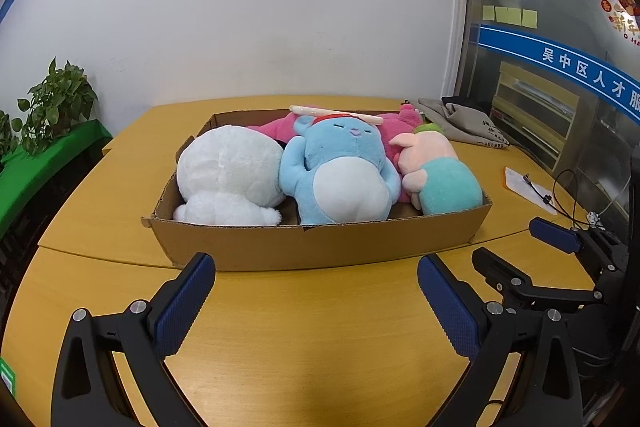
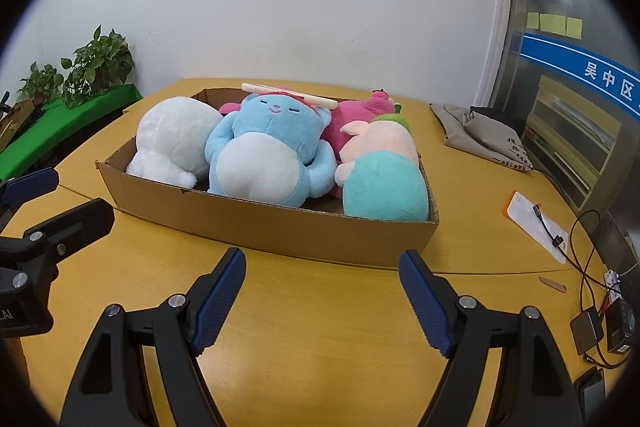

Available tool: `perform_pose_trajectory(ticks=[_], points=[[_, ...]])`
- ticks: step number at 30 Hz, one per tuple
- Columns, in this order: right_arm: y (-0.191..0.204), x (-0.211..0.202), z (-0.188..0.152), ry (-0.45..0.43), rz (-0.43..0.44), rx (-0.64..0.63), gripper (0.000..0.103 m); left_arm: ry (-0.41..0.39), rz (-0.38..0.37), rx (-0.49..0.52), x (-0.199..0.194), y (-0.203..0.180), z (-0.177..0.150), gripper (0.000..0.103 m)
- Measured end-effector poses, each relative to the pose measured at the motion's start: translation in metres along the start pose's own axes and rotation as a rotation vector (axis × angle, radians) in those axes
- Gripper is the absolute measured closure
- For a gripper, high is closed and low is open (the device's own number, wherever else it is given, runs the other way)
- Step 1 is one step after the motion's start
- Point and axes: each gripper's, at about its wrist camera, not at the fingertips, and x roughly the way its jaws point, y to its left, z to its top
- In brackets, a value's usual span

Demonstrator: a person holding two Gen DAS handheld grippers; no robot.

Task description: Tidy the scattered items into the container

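Setting: Yellow wooden table (image 1: pixel 320 327) against a white wall, potted plants (image 1: pixel 56 103) on a green-covered ledge at the far left, a glass partition with sticky notes at the right.

Container: cardboard box (image 1: pixel 320 247) sits mid-table, its low front wall facing both grippers.

Contents: 4 plush toys lie packed side by side inside: a white plush (image 1: pixel 228 175), a blue plush (image 1: pixel 340 171) on its back, a pink plush (image 2: pixel 356 119) behind, and a pink-and-teal plush (image 1: pixel 440 179) at the right end. A pale flat stick-like object (image 2: pixel 288 95) lies across the blue plush's head; what it is cannot be told.

Left gripper (image 1: pixel 316 307): spread wide, empty, hovering over bare table just short of the box.

Right gripper (image 2: pixel 322 303): also wide apart and empty, beside the left one, facing the box.

Progress: judged complete or nearly so; no toy shows loose on the table.

Off-task items: a grey cloth bag (image 1: pixel 464 123), a paper sheet (image 2: pixel 536 227), cables and chargers (image 2: pixel 584 267) at the right.

Risk 1: toys are heaped above the low rim; a nudge to the box could tip the pink-and-teal plush over the right wall.

Risk 2: the pale object rests loosely and could slide off.

Risk 3: a right-side sweep could snag the cables.
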Motion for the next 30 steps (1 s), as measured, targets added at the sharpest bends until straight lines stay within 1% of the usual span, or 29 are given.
perform_pose_trajectory(ticks=[6, 12, 16, 20, 22, 25, 30], points=[[-0.005, -0.005, -0.002, -0.003, -0.010, 0.012, 0.024, -0.002, -0.009, 0.008, -0.003, -0.003, -0.001, 0.001], [-0.003, -0.005, -0.004, -0.007, 0.031, 0.029, 0.024, 0.004, 0.012, 0.004, -0.006, 0.000, -0.005, 0.001], [0.001, -0.007, -0.006, -0.007, 0.033, 0.013, 0.024, -0.005, 0.009, -0.005, -0.007, 0.000, -0.005, 0.001], [-0.005, -0.011, -0.008, -0.010, 0.019, 0.023, 0.024, 0.012, 0.003, 0.008, -0.003, -0.008, -0.007, 0.001], [-0.009, -0.012, -0.010, -0.008, 0.009, 0.032, 0.024, 0.016, -0.009, 0.011, -0.002, -0.012, -0.009, 0.001], [-0.012, -0.010, -0.013, -0.001, 0.001, 0.038, 0.024, 0.019, -0.050, 0.014, -0.004, -0.016, -0.011, 0.001], [-0.009, -0.006, -0.013, -0.005, 0.007, 0.043, 0.024, 0.040, -0.002, 0.023, -0.004, -0.018, -0.017, 0.000]])
